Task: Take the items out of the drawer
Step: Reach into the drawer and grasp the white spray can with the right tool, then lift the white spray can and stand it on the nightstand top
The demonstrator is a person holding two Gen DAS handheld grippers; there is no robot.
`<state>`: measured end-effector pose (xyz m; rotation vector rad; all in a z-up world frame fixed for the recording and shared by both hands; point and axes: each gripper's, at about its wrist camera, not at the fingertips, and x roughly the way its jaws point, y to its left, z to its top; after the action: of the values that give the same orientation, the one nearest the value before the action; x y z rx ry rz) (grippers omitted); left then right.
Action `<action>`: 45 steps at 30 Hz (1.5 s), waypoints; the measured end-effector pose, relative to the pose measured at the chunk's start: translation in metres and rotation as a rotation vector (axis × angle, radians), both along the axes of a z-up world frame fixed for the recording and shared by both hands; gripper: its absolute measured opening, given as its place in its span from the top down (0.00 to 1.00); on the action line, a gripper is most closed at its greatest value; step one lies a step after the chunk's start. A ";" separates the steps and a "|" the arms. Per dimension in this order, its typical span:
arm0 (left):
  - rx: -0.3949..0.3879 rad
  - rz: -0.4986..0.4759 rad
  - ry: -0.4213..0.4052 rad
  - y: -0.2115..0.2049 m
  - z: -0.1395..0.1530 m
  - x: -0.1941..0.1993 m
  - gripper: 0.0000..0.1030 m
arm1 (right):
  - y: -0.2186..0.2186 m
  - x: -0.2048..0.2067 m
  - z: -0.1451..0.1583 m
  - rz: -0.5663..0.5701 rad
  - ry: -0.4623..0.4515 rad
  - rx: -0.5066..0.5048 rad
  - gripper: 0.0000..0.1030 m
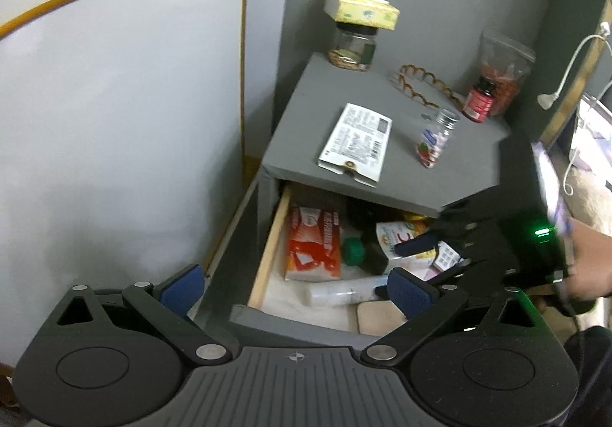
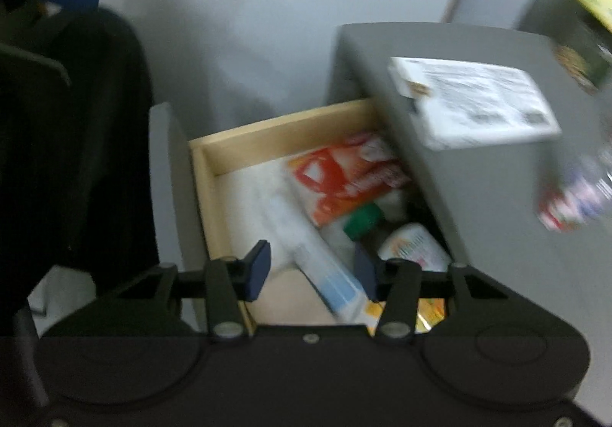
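- Grey bedside cabinet (image 1: 306, 128): its wooden-sided drawer (image 1: 267, 255) stands pulled out.
- Drawer contents: orange-and-white packet (image 1: 313, 247), green-capped bottle (image 1: 354, 251), white tube (image 2: 306, 243), all lying inside.
- Left gripper (image 1: 294, 289): blue pads wide apart, nothing between them, held above the drawer's front.
- Right gripper (image 2: 311, 270): pads parted over the white tube, not pressing it.
- White printed carton (image 1: 355, 144): flat on the cabinet top.

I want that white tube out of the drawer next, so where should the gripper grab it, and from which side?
Grip the white tube across its mid-body, coming from above. It lies flat on the drawer floor with its sides exposed; the right gripper, jaws open, already straddles its lower end.
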<state>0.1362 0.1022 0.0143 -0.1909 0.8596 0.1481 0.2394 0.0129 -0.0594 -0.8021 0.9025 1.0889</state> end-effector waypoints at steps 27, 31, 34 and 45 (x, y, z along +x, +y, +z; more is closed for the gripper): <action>-0.034 0.028 -0.017 0.014 0.007 0.002 0.02 | 0.006 -0.012 -0.031 -0.028 -0.124 -0.004 0.69; -0.039 0.037 -0.003 0.014 0.003 0.001 0.02 | -0.040 -0.022 0.003 -0.141 -0.142 0.165 0.69; -0.037 0.016 0.001 0.008 0.001 0.000 0.02 | -0.072 -0.022 0.033 -0.260 -0.110 0.334 0.69; -0.008 -0.026 0.018 -0.007 -0.006 -0.001 0.02 | -0.193 0.017 0.136 -0.660 -0.112 0.756 0.69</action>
<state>0.1350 0.0950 0.0083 -0.1863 0.8805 0.1217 0.2569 -0.1800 0.0764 0.0753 0.5226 0.6917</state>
